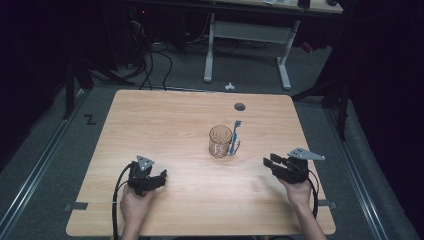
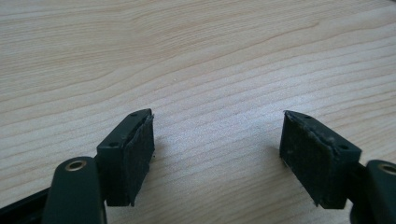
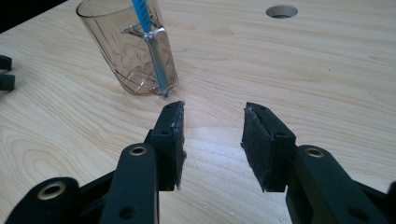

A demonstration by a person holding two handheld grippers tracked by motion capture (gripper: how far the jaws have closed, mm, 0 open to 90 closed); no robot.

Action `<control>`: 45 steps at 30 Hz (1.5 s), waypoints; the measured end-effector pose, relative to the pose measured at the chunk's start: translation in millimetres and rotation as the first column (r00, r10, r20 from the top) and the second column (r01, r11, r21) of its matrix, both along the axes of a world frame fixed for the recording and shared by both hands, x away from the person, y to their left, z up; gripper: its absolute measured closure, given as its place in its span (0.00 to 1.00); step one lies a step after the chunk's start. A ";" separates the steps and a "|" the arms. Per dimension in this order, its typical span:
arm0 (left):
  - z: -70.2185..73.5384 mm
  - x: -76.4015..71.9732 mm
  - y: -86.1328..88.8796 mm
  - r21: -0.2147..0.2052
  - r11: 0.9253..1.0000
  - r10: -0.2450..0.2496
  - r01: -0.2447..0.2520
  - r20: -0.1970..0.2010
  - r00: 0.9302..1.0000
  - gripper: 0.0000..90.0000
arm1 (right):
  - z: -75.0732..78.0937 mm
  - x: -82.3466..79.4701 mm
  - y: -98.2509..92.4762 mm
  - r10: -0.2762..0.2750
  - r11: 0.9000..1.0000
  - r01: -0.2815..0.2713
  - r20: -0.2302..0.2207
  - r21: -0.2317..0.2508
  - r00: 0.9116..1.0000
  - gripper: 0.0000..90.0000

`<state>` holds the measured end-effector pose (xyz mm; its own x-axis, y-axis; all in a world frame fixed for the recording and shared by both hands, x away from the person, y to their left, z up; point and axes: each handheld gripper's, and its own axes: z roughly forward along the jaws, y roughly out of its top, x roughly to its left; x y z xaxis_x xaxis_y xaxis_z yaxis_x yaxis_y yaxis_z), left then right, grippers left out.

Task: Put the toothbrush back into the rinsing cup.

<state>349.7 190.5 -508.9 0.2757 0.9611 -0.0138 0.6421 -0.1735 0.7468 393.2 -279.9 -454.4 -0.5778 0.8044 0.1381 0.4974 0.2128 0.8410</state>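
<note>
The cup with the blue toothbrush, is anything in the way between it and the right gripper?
Nothing visible is. The right gripper points its open, empty jaws at the clear cup, with bare table between them. The blue toothbrush stands at the cup's handle side.

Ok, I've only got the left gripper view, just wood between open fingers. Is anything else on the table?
Observer: Yes. A clear cup stands upright near the middle of the table, ahead and to the right of your left gripper.
Operator: Anything with it?
Observer: A blue toothbrush stands upright at the cup's handle side.
Operator: And the right gripper?
Observer: The right gripper is open with nothing between its fingers. It points toward the cup but is clear of it.
</note>
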 end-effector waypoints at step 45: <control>0.0 -0.1 0.1 -0.001 1.000 0.000 0.000 0.000 1.000 0.30 | -47.6 28.6 24.3 -0.040 0.978 0.025 -0.069 -0.207 0.997 0.61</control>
